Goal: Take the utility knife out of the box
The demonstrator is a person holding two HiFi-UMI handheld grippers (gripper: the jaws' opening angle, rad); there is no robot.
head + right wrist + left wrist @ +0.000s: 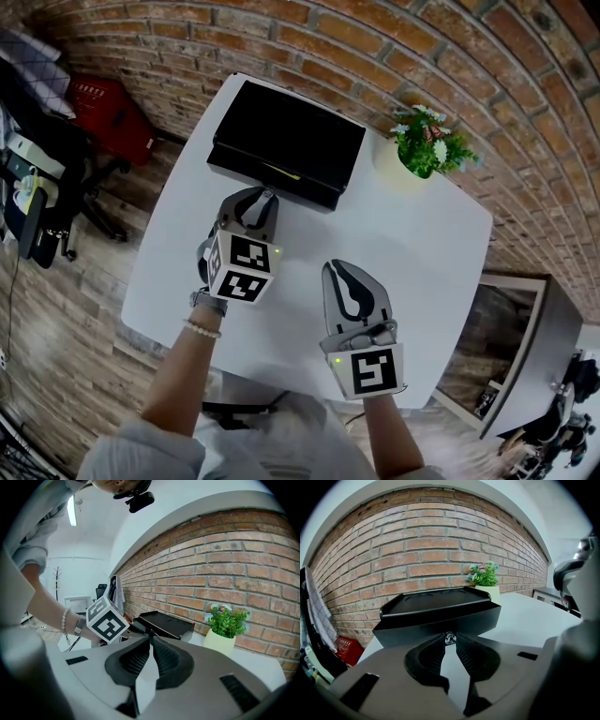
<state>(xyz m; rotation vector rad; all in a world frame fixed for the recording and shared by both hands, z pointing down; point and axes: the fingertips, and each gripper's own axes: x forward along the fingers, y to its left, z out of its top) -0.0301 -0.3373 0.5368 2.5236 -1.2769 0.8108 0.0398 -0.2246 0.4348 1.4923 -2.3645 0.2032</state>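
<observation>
White table, brick wall behind. Left gripper pinches small knob on black box front. Right gripper jaws together, empty. Step, likely: opening box. Next: steady straight pull.

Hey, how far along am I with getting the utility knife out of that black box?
Started, barely. The drawer of the black box looks pulled out a little, with a yellow sliver showing in the gap. In hand: the left gripper is shut on the small clear knob on the drawer front. Left: open it fully and lift the knife out; the right gripper is shut, empty, above the white table.
</observation>
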